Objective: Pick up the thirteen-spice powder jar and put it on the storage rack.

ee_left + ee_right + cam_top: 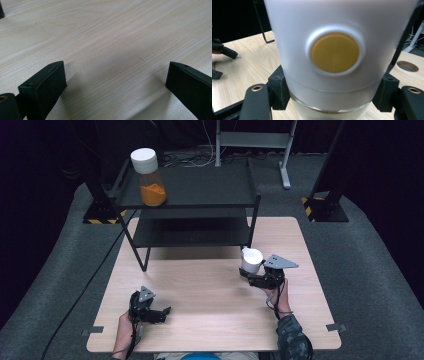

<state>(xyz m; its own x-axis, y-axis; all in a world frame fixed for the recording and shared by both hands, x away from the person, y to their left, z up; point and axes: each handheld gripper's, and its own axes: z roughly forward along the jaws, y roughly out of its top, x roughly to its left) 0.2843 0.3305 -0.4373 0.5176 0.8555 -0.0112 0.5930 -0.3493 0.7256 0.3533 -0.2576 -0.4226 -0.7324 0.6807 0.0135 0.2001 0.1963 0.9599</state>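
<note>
where grey carpet spreads, pale wooden table stands

Looking like a lab recording rig: black curtains hanging all round, grey carpet underfoot, hazard-taped stand feet, cables trailing on floor, lone wooden table carrying a black shelf.

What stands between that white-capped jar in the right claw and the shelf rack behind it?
Nothing visible. The right gripper is shut on the white-capped jar, close in front of the black shelf rack. Bare table lies between. The orange-filled jar stands at the top shelf's far left corner.
</note>
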